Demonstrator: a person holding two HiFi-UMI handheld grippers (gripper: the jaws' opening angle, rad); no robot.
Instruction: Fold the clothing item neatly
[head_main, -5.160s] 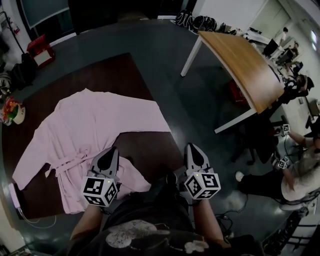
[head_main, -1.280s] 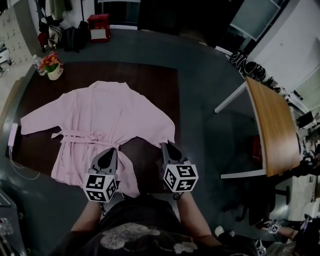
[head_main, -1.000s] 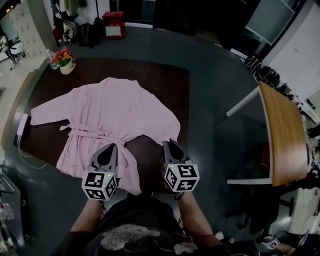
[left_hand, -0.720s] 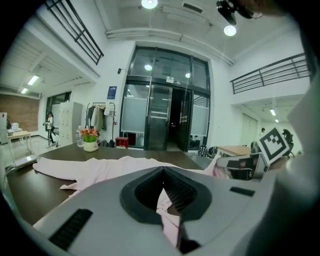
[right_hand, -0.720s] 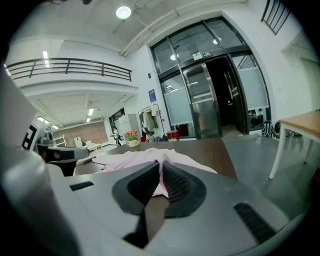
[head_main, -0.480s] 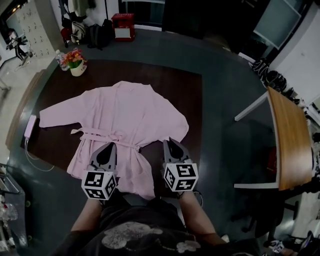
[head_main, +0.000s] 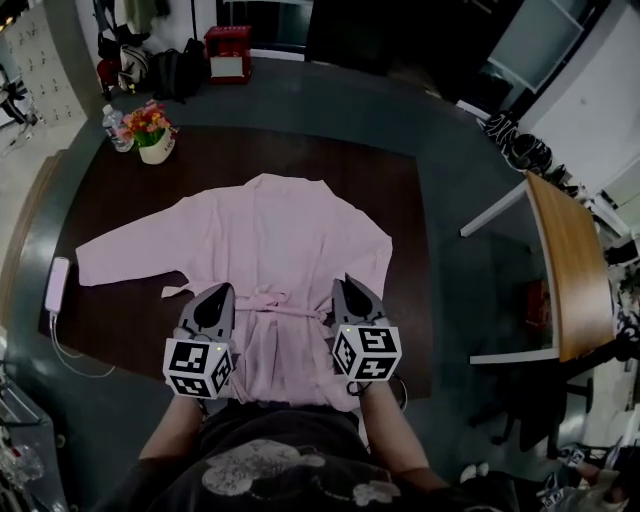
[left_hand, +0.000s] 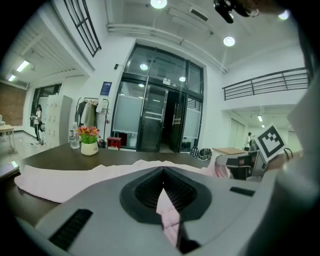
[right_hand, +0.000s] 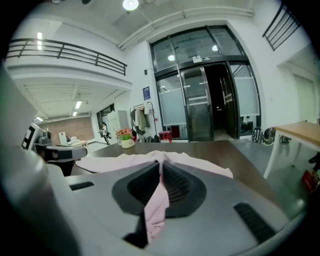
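Robe (head_main: 270, 230) lower part, skewed to picture left a second ago, now sits straight under collar, square between grippers. Judged: straightening about done, no fold yet.
Left gripper (head_main: 218, 292): jaws closed on pinch of pink cloth. Right gripper (head_main: 347, 285): same, thin fold nipped.
Robe flat on dark table (head_main: 400, 200), belt (head_main: 275, 305) across waist. Cloth thin, limp, matte.

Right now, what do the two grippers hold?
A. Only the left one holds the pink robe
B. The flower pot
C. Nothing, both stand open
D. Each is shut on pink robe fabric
D: fabric of the pink robe is pinched between the closed jaws of the left gripper and of the right gripper.
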